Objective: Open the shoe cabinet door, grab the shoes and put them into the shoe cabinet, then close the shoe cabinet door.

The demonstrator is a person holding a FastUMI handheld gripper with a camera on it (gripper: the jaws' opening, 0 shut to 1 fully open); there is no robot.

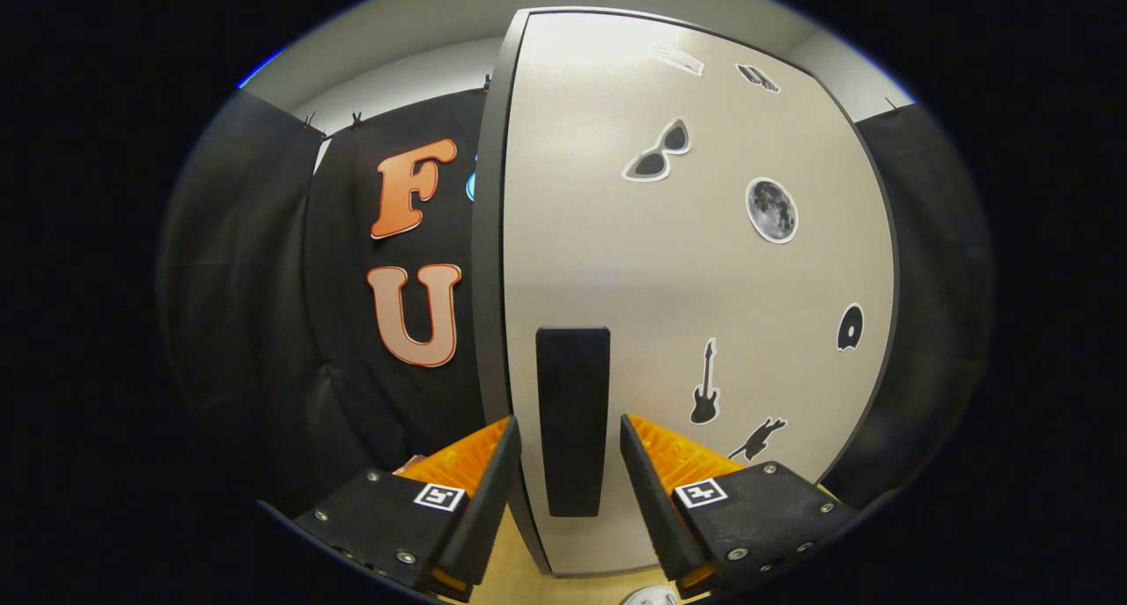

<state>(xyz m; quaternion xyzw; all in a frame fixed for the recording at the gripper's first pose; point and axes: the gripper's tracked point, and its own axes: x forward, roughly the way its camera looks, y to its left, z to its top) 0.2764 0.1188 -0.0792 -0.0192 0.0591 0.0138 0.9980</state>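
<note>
Matte black slab handle (572, 420) between parted tool (570, 451) fingers.

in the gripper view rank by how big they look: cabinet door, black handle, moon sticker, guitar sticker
1. cabinet door
2. black handle, between the open fingers
3. moon sticker and guitar sticker: too alike to rank.

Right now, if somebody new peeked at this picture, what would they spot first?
Probably the big pale cabinet door straight ahead, dotted with stickers: sunglasses high up, a moon beside them, a guitar lower down. Next comes the dark upright handle near the door's left edge, standing in the gap between the gripper and its open jaws, which don't seem to press on it.
</note>
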